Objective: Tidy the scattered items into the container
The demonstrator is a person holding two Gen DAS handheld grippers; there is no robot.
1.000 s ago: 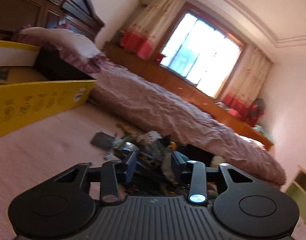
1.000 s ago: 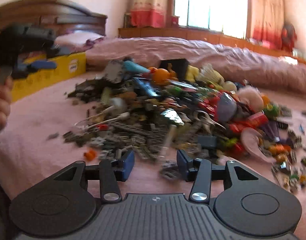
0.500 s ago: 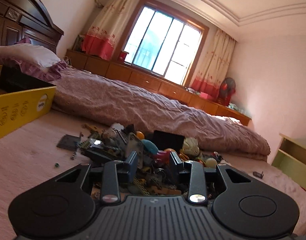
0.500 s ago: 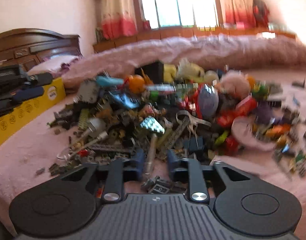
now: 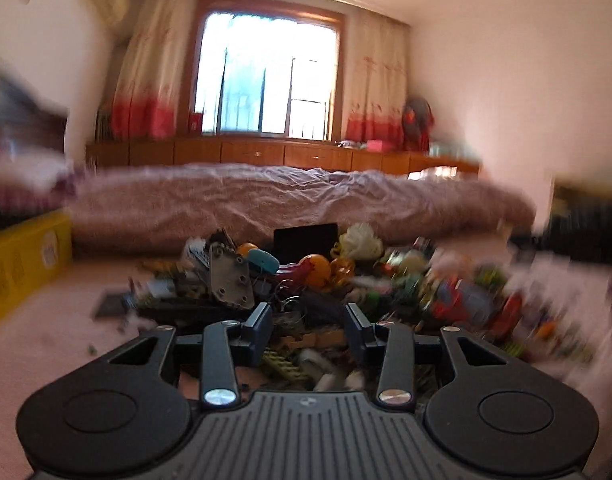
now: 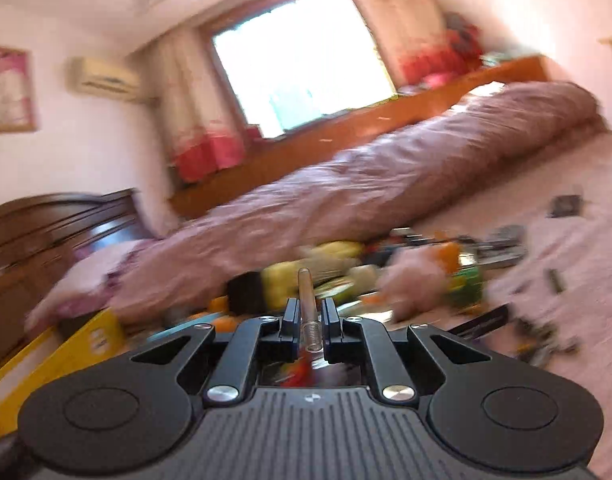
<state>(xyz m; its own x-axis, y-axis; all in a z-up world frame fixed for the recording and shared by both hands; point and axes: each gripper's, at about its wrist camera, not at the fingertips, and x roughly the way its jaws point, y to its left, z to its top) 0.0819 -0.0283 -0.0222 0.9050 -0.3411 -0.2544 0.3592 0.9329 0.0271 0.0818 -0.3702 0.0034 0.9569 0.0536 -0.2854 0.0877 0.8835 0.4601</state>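
A heap of scattered small items point(image 5: 330, 280) lies on the pink bed sheet: a grey metal plate point(image 5: 229, 280), an orange ball point(image 5: 317, 270), toys and parts. My left gripper point(image 5: 308, 322) is open and empty, low over the near edge of the heap. My right gripper point(image 6: 309, 320) is shut on a thin clear tube point(image 6: 306, 300) with a threaded end, held up above the heap point(image 6: 386, 276). The yellow box point(image 6: 77, 344) is at lower left in the right wrist view and also shows at the left edge of the left wrist view point(image 5: 21, 264).
A rolled pink quilt point(image 5: 289, 200) lies behind the heap. A dark wooden headboard point(image 6: 37, 232) and a pillow point(image 6: 89, 276) are at the left. Loose small pieces point(image 6: 554, 280) dot the sheet at the right. A blurred dark shape point(image 5: 586, 220) crosses the left wrist view's right edge.
My right gripper closed on the clear tube and lifted it from the heap, tilting leftward. My left gripper swung right to face the heap and stayed open.
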